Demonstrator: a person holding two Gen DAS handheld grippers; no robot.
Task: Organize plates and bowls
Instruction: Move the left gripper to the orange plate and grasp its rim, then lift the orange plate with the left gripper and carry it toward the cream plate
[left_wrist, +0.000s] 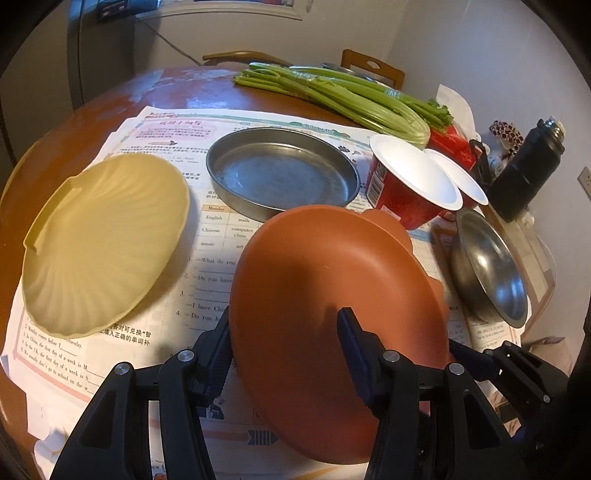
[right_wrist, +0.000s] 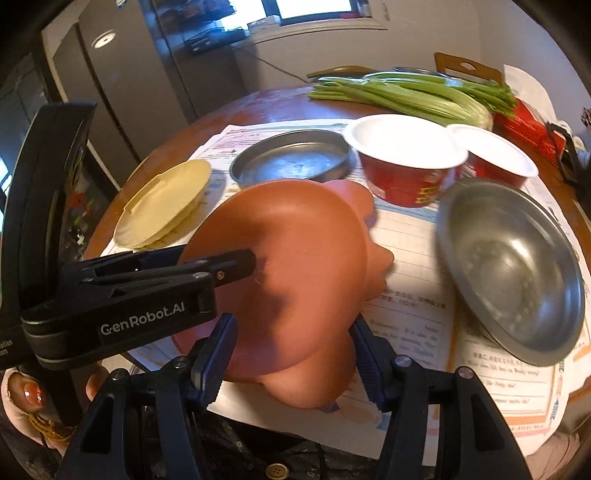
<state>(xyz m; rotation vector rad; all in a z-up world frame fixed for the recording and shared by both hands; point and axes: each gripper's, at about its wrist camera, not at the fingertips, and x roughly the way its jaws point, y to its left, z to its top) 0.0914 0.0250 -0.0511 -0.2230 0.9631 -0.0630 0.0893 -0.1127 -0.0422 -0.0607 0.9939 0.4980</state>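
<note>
"GenRobot.AI" on left gripper (right_wrist: 236, 264) body

Your orange plate (left_wrist: 332, 288) hides the near rim of the round metal pan (left_wrist: 280, 173) and the base of the front red cup (left_wrist: 406, 192) in the left wrist view. That cup covers most of the second red cup (left_wrist: 469, 184) behind it. In the right wrist view the steel bowl (right_wrist: 517, 266) is blurred, and your left tool (right_wrist: 236, 264) blocks part of the plate and the counter's left edge. The black bottle (left_wrist: 528, 170) near the counter's right edge is too dark to read
</note>
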